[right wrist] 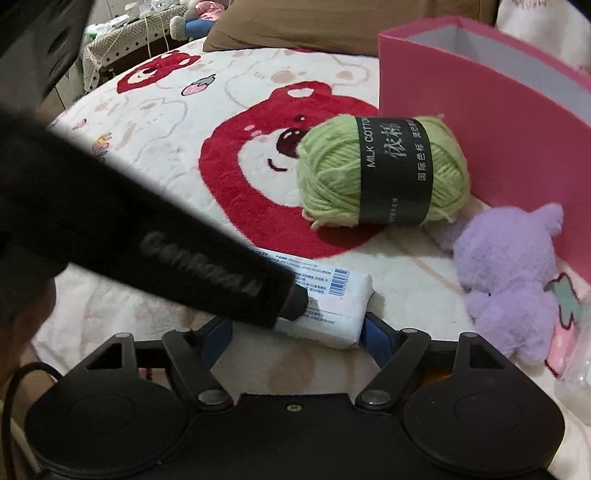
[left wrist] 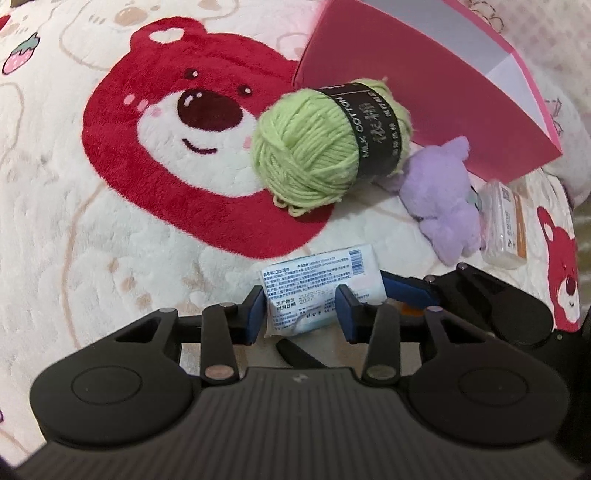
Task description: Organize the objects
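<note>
A white tissue pack [left wrist: 317,284] lies on the bear-print blanket [left wrist: 110,229]. My left gripper [left wrist: 301,310] is open, its blue pads on either side of the pack's near end. My right gripper [right wrist: 295,332] is open too, its pads flanking the same pack [right wrist: 332,306] from the other side; it shows in the left wrist view [left wrist: 406,288]. Behind lie a green yarn ball [left wrist: 325,144] with a black label, a purple plush toy [left wrist: 439,206] and an open pink box [left wrist: 424,85]. The left gripper's body [right wrist: 166,240] crosses the right wrist view and hides part of the pack.
A clear plastic packet [left wrist: 504,221] with an orange label lies right of the plush. In the right wrist view the yarn [right wrist: 384,170], plush [right wrist: 509,280] and pink box [right wrist: 498,122] stand ahead; a brown pillow [right wrist: 295,26] lies at the back of the bed.
</note>
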`<act>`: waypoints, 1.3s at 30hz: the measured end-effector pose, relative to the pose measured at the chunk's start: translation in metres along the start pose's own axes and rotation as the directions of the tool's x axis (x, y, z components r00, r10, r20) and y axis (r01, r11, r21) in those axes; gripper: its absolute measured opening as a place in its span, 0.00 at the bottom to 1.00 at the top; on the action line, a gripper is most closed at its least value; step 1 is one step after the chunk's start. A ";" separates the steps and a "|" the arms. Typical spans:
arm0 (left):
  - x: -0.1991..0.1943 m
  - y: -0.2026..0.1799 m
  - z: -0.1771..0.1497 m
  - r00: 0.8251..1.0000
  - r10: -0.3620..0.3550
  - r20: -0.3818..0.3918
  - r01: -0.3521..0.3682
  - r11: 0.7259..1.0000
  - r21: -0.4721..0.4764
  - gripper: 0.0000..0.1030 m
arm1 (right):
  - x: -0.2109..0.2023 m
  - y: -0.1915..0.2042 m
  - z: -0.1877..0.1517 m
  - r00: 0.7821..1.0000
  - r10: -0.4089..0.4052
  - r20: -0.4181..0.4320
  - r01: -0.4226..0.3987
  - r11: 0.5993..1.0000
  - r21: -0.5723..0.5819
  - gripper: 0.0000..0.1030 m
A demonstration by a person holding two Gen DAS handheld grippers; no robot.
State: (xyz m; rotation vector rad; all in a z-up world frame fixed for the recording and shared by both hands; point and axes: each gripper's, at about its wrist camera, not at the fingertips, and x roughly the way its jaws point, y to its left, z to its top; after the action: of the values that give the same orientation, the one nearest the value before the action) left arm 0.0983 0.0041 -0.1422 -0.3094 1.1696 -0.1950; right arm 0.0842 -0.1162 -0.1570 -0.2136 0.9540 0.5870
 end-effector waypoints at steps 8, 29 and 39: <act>-0.007 -0.022 -0.005 0.999 -0.004 0.043 0.001 0.998 0.056 0.38 | -0.014 0.003 -0.002 0.997 -0.074 0.032 0.075 0.997 -0.016 0.76; -0.046 -0.053 -0.003 0.984 -0.171 0.059 0.156 0.968 0.194 0.38 | -0.077 -0.010 -0.006 0.979 -0.165 0.118 0.158 0.985 0.072 0.76; -0.068 -0.072 0.001 0.970 -0.235 0.059 0.215 0.947 0.238 0.38 | -0.117 -0.021 -0.007 0.976 -0.152 0.157 0.134 0.984 0.118 0.74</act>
State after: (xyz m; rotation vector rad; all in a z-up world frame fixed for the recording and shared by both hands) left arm 0.0737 -0.0423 -0.0580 -0.2440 1.0132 -0.5097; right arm 0.0401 -0.1806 -0.0675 -0.1344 0.7988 0.4127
